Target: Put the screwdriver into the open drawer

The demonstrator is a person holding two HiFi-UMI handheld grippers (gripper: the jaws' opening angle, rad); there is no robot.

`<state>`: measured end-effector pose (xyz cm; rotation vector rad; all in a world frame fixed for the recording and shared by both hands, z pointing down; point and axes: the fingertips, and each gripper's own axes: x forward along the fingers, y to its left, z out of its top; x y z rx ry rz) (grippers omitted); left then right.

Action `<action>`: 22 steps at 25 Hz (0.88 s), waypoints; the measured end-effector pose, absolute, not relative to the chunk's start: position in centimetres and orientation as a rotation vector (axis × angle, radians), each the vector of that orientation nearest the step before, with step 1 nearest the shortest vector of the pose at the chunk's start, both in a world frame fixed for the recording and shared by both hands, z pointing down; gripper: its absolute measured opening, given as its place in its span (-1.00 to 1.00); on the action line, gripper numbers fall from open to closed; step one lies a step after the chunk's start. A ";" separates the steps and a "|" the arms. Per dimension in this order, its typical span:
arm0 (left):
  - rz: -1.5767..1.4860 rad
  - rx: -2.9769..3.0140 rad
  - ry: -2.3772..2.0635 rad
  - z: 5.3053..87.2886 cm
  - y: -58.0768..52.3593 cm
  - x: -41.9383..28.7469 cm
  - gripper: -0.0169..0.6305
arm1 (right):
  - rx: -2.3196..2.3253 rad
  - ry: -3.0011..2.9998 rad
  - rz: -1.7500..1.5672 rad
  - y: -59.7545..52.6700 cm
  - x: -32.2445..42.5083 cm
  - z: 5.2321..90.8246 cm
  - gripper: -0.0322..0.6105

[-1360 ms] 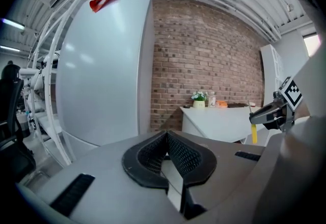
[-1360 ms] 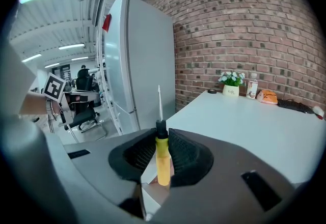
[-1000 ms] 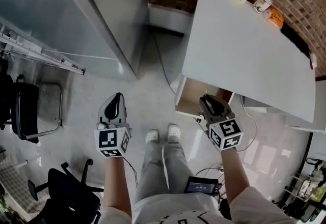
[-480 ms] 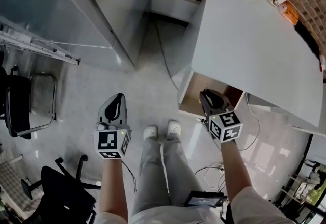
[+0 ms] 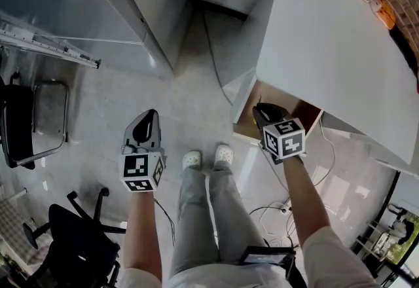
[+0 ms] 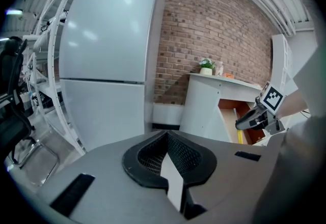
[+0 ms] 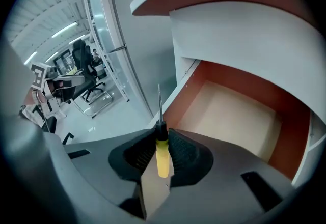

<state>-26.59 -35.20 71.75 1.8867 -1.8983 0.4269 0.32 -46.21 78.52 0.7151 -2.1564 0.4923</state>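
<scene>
Head view: right tool [image 5: 264, 112] at mouth of open tan-and-brown wooden drawer [image 5: 243, 123] under white worktop [image 5: 327, 44]. Left tool [image 5: 149, 120] idle, frame left.
Left gripper view: ribbed black jaws together, empty.
Right gripper view: jaws clamped on slim yellow-handled screwdriver [image 7: 162, 152], thin steel shaft pointing at drawer's front edge.
Delivery step. Next: reach over smooth tan bottom, release.

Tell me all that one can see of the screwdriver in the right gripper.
The screwdriver is slim: a yellow handle that looks like plastic, a black collar, and a thin bare metal shaft. The right gripper is shut on it, its ribbed black pads pressing the handle's top and the collar from both sides. It lies along the jaws, shaft ahead, with the tip towards the white rim of the open drawer. Nothing else touches it.
</scene>
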 end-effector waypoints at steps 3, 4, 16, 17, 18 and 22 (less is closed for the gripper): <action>0.424 1.882 -1.896 71.9 -35.2 -26.5 -0.91 | 0.677 -2.072 0.518 -46.8 0.3 80.8 -0.66; 0.422 1.881 -1.897 72.0 -35.2 -26.5 -0.91 | 0.670 -2.041 0.526 -47.0 0.4 81.5 -0.66; 0.428 1.846 -1.926 72.0 -34.0 -27.5 -0.91 | 0.672 -1.880 0.574 -47.9 0.8 85.5 -0.65; 0.428 1.843 -1.928 71.9 -33.9 -27.5 -0.91 | 0.668 -1.880 0.568 -47.8 0.8 85.5 -0.65; 0.426 1.841 -1.930 71.8 -33.8 -27.5 -0.91 | 0.664 -1.881 0.564 -47.8 0.8 85.5 -0.65; 0.419 1.836 -1.930 71.3 -33.7 -27.2 -0.91 | 0.667 -1.886 0.568 -47.4 1.0 84.8 -0.49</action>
